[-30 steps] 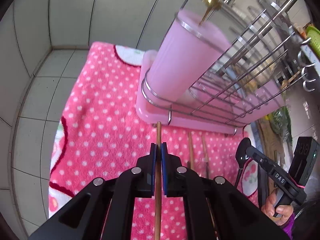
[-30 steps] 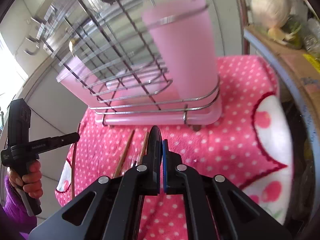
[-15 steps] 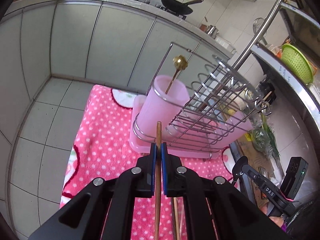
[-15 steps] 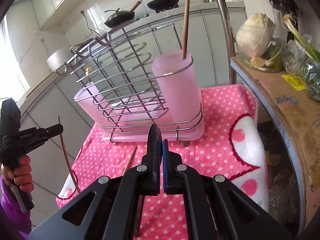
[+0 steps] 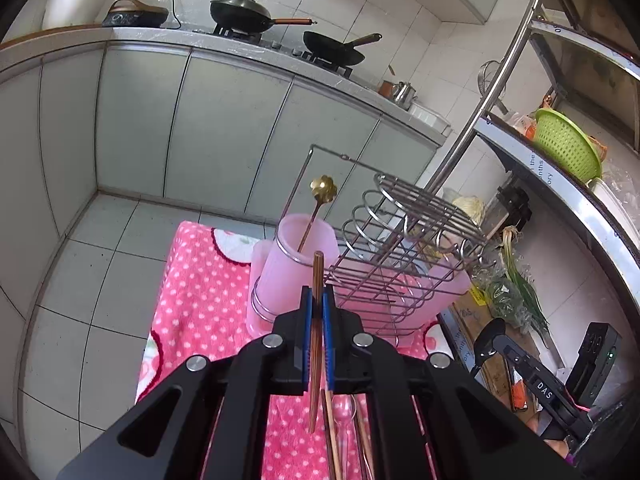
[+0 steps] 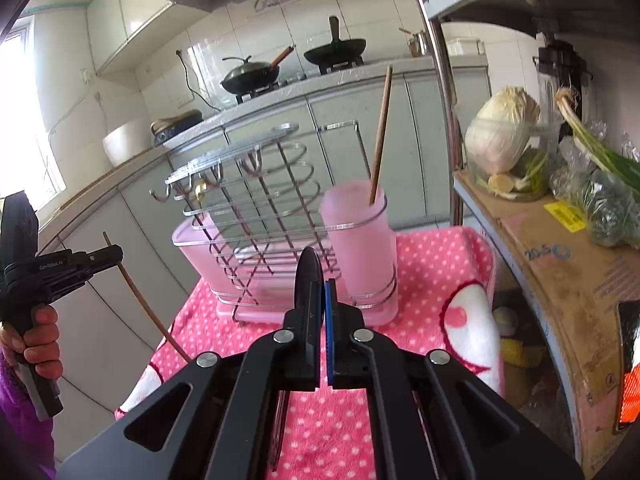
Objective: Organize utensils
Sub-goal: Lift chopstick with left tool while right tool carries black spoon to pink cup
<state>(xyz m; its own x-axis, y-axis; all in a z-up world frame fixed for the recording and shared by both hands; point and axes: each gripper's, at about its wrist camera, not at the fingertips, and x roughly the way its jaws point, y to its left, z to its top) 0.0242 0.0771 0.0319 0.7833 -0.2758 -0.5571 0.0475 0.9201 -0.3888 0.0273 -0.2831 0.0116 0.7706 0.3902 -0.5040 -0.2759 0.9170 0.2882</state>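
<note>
Chopstick (image 5: 316, 312) sits clamped betw blue pads of left gripper (image 5: 316, 308), held above pink dotted towel (image 5: 200, 300), just before the wire rack (image 5: 400, 248) w/ pink cup (image 5: 288, 276). Right gripper (image 6: 318, 300) is closed on a black spoon (image 6: 307, 276), also over towel near rack.

Two pink cups (image 6: 360, 240) stand in one wire rack (image 6: 256, 200), each holding one utensil. Two pans (image 5: 240, 10) sit at twelve o'clock. One towel (image 6: 440, 264) lies beneath.
</note>
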